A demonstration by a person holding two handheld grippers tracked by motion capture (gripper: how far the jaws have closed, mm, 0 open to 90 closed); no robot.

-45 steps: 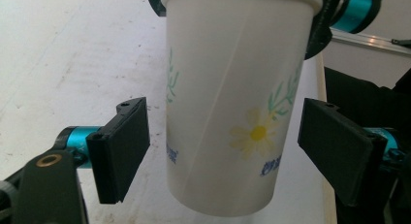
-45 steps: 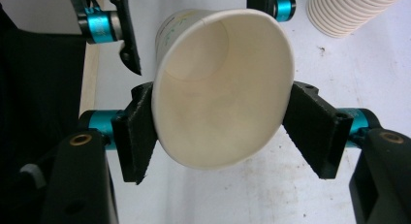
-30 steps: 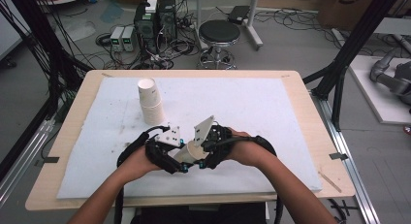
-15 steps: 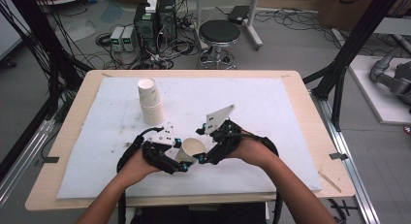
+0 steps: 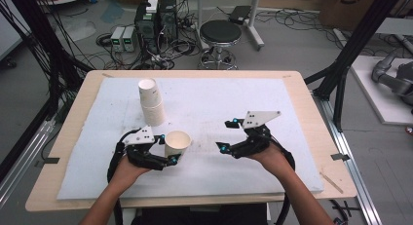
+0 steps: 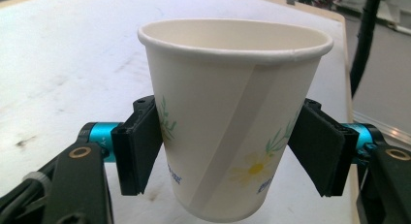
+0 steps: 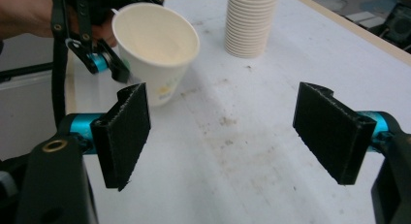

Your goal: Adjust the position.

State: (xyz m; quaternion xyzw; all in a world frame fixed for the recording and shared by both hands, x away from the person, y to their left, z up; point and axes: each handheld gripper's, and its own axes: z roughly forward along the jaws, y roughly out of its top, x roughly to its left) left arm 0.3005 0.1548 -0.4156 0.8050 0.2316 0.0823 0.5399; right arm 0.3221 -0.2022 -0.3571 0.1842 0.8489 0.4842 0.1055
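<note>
Parting from the left gripper (image 5: 171,148), my right gripper (image 5: 229,135) has just opened empty, leaving the white flower-printed paper cup (image 5: 177,143) clasped left: handover done.

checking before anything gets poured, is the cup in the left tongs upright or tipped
Upright. The paper cup sits between the left tongs, rim level, mouth up; the high view shows its open mouth too.

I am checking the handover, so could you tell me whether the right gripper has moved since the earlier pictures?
Yes. The right gripper has drawn rightward, away from the single paper cup, judged against the cup stack; its jaws have just opened and stand empty.
</note>
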